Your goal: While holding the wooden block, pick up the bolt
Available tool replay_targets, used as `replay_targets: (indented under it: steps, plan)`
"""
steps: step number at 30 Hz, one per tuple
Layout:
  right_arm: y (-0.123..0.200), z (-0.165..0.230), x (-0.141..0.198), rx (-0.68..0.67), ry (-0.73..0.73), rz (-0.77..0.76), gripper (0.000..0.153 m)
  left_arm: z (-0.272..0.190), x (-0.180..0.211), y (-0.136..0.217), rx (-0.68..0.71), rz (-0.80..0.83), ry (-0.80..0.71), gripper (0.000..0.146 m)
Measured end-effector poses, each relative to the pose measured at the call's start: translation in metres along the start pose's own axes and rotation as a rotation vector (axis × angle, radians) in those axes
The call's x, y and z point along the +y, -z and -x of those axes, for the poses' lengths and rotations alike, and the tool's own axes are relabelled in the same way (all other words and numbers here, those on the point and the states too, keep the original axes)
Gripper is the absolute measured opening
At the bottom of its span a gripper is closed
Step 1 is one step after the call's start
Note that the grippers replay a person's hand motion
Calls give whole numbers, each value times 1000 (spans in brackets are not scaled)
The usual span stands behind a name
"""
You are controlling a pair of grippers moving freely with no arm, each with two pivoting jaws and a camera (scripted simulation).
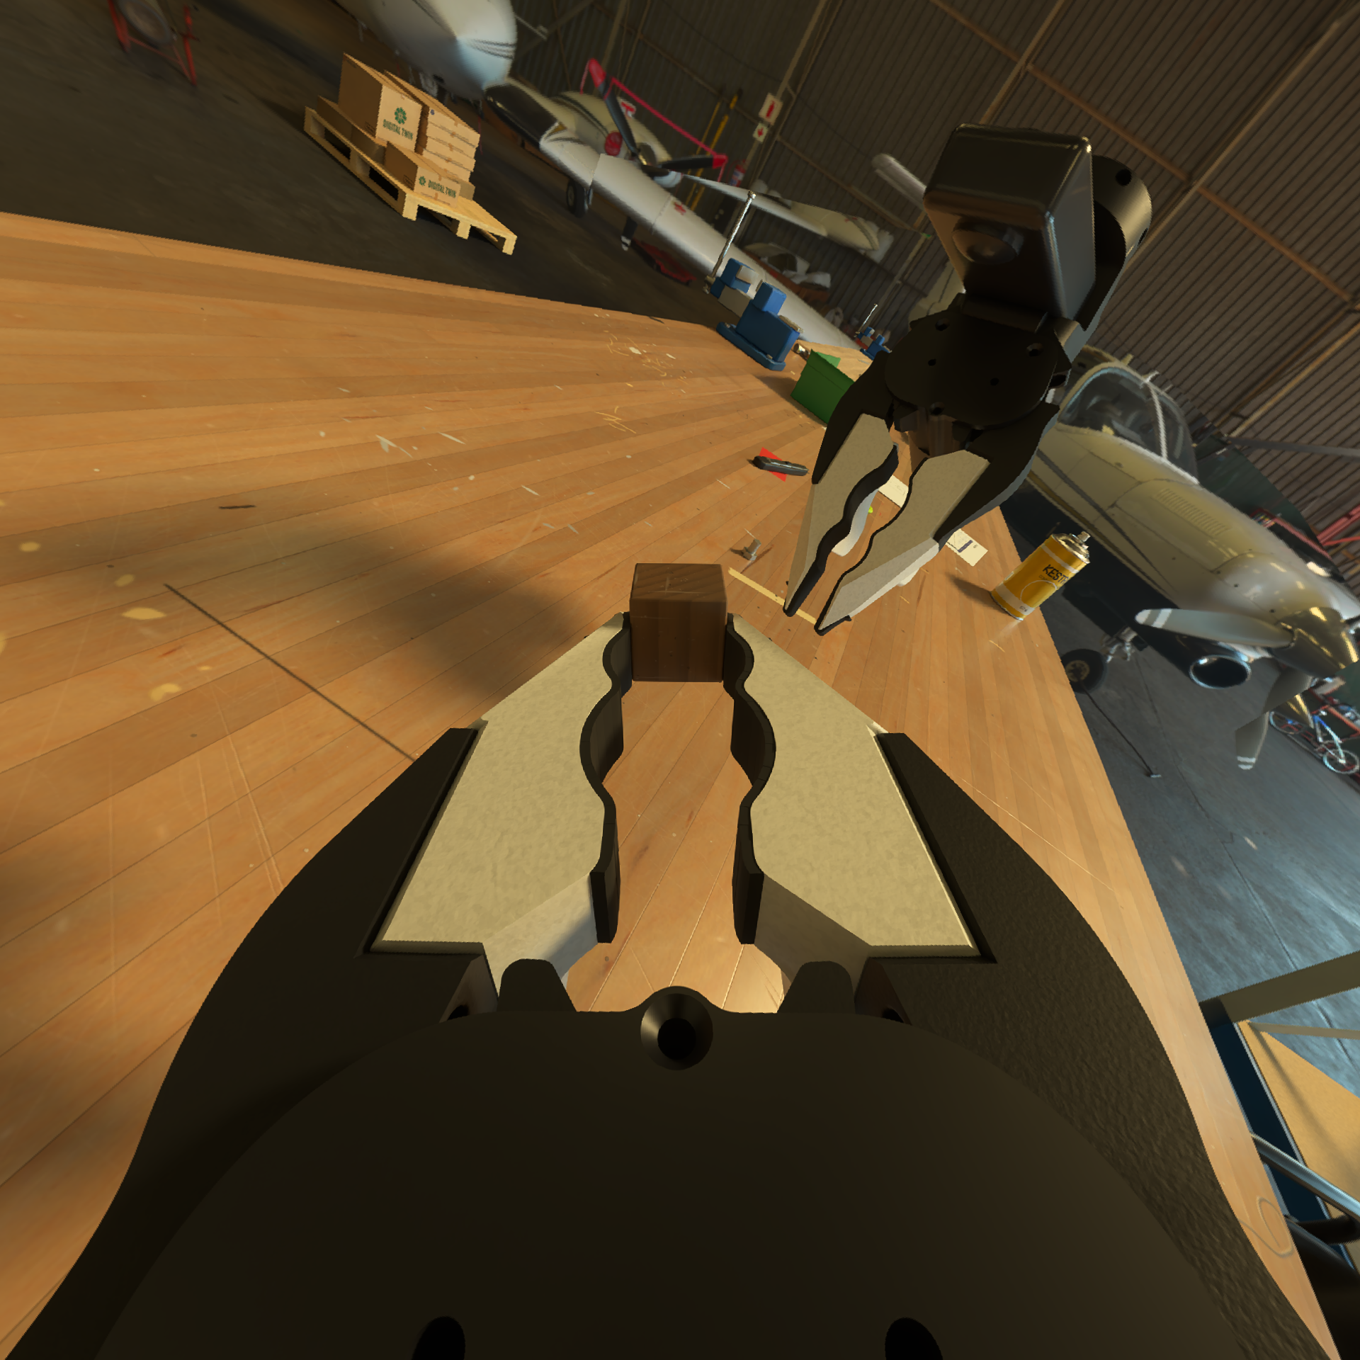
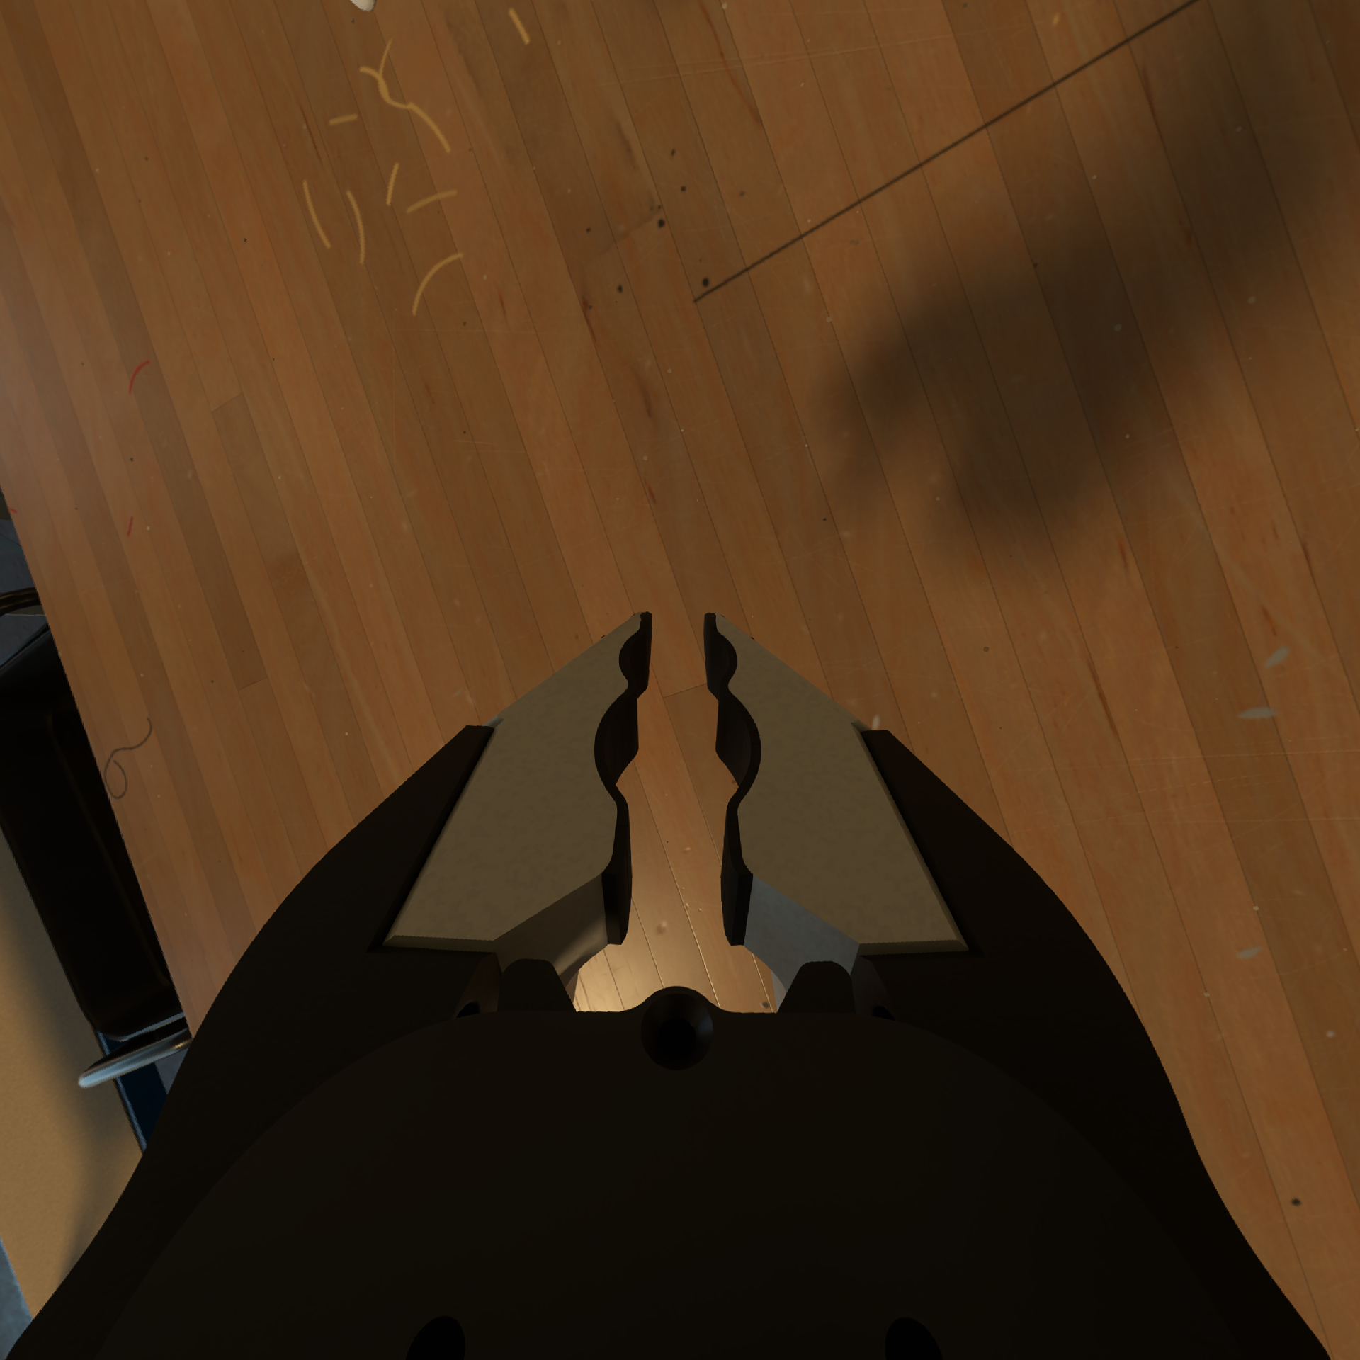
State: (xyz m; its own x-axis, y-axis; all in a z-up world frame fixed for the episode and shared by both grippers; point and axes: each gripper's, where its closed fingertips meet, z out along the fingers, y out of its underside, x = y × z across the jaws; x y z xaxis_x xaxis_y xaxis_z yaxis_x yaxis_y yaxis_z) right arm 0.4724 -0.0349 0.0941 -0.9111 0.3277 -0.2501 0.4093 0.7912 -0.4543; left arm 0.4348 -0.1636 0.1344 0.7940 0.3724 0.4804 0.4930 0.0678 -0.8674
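Pinching the wooden block [image 1: 678, 622], left gripper [image 1: 678, 625]; right gripper [image 2: 677, 625] slightly parted, empty, above table [image 2: 957, 662]

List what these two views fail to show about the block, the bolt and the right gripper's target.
- Wooden block: its underside is hidden in the left wrist view, so whether it rests on the workbench is unclear; the left gripper clamps its sides.
- Bolt: too small for detail in the left wrist view, absent from the right wrist view.
- Right gripper: parted and empty.
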Motion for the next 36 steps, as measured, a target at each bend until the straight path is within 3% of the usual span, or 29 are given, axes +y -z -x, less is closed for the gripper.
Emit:
replay_targets:
  steps: [8,12,15,19,22,26,31,36]
  plan:
    - [10,1,-6,-6,-9,-51,18,-1,0,0,-3,3,11,23]
    - [48,4,-20,-66,-28,-217,19,-2,0,1,-2,8,12,23]
    - [97,-28,-9,25,-59,-351,19,-4,2,2,0,17,13,23]
    - [139,-102,56,226,-193,-368,21,-6,3,4,-7,6,13,23]
    - [128,-132,119,244,-255,-278,22,-6,3,4,-10,-13,26,23]
    - [96,-142,182,203,-266,-119,26,-7,4,4,-21,-23,25,23]
    - [72,-149,200,271,-165,-19,26,-8,5,6,-27,-37,31,23]
    - [68,-157,206,254,-183,-21,24,-8,5,6,-33,-30,29,23]
